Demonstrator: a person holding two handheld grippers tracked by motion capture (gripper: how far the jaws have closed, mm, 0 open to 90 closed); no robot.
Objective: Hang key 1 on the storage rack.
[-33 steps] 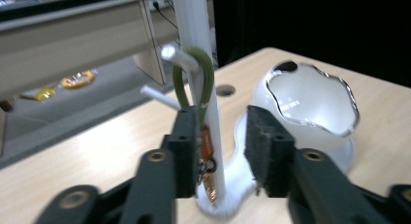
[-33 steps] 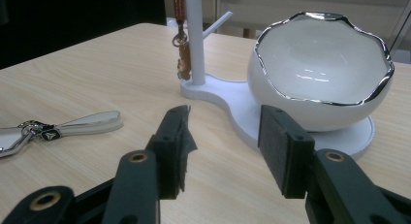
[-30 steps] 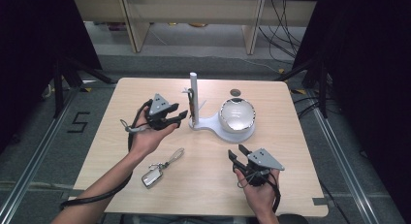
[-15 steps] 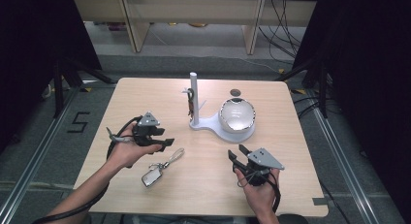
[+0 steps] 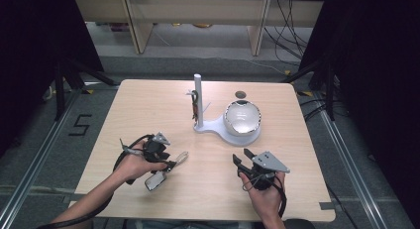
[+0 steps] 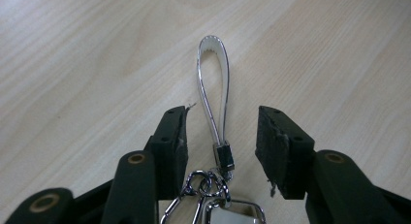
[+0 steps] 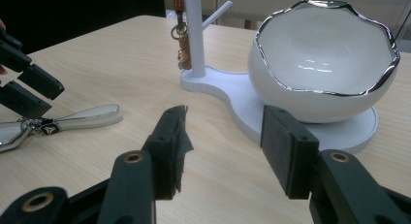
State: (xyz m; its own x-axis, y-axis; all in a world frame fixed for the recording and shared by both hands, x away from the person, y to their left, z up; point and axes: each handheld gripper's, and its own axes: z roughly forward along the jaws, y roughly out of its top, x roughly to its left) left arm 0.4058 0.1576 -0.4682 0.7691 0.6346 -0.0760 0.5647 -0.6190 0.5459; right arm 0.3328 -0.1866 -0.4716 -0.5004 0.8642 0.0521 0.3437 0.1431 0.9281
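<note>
A silver keychain [image 5: 156, 180] with a pale strap loop [image 6: 213, 83] lies on the table at the front left. My left gripper [image 5: 167, 164] is low over it, open, and its jaws have just been closing. The strap and its metal clasp [image 6: 225, 156] lie between the pads [image 6: 271, 136], which do not touch them. My right gripper [image 5: 241, 162] rests at the front right, open; its jaws have just been opening, with nothing between them. From the right gripper view [image 7: 225, 122] the strap [image 7: 87, 116] lies at the left beside the left gripper [image 7: 24, 88].
A white stand [image 5: 213, 127] at the table's middle carries an upright pole [image 5: 198, 97] and a white egg-shaped bowl [image 5: 242, 117]. A brown-strapped keychain [image 5: 196, 104] hangs on the pole's peg. A small dark disc [image 5: 241, 94] lies behind the bowl.
My left gripper has come away from the stand, moving toward the front left and down onto the keychain. The right gripper has stayed where it was.
</note>
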